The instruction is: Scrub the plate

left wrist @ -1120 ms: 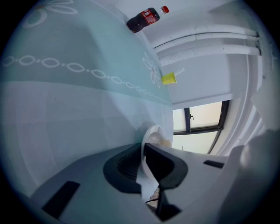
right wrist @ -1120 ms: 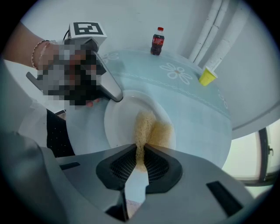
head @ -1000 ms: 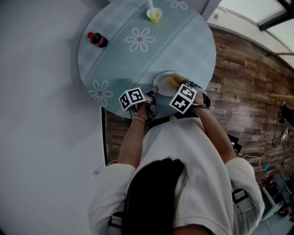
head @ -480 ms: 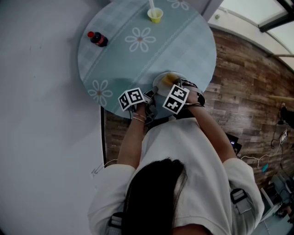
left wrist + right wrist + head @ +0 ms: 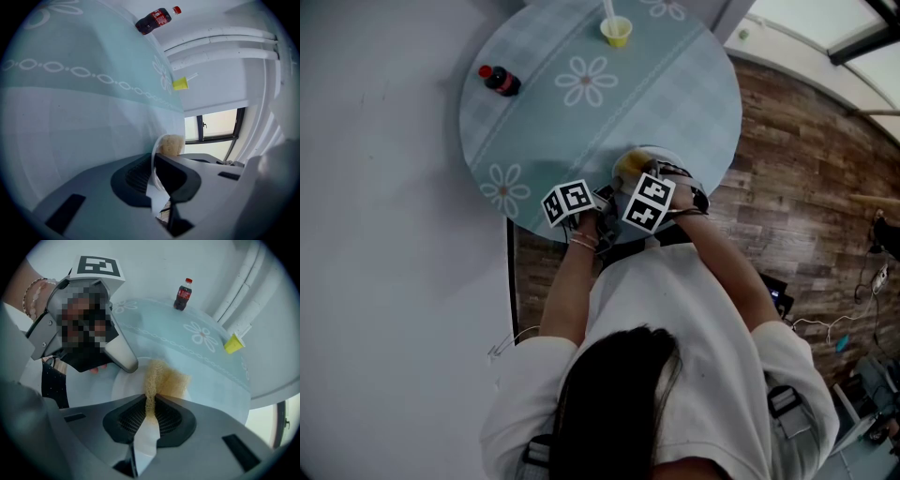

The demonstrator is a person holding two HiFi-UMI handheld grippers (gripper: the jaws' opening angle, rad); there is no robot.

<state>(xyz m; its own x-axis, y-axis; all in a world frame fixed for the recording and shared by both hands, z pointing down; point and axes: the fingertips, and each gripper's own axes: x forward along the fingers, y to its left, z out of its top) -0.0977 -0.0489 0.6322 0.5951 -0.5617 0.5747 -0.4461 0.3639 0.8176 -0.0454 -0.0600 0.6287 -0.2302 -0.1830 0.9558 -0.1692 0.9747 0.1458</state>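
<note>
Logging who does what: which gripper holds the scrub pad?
The right gripper: the tan scrub pad is pinched between its jaws, over the plate. The left gripper is instead clamped on the plate's rim.

Smooth plate (image 5: pixel 93 390), rough fibrous scrubber (image 5: pixel 165 378), matt tablecloth (image 5: pixel 187 345)

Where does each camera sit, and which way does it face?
Head view: above the person, facing down on the table; hair, shoulders, both arms show.
Left gripper view: on the left gripper, looking across the table; fingers shut on the plate rim.
Right gripper view: on the right gripper, looking down at the sponge it holds; the person's left wrist shows.
Both gripper views share bottle and cup.
</note>
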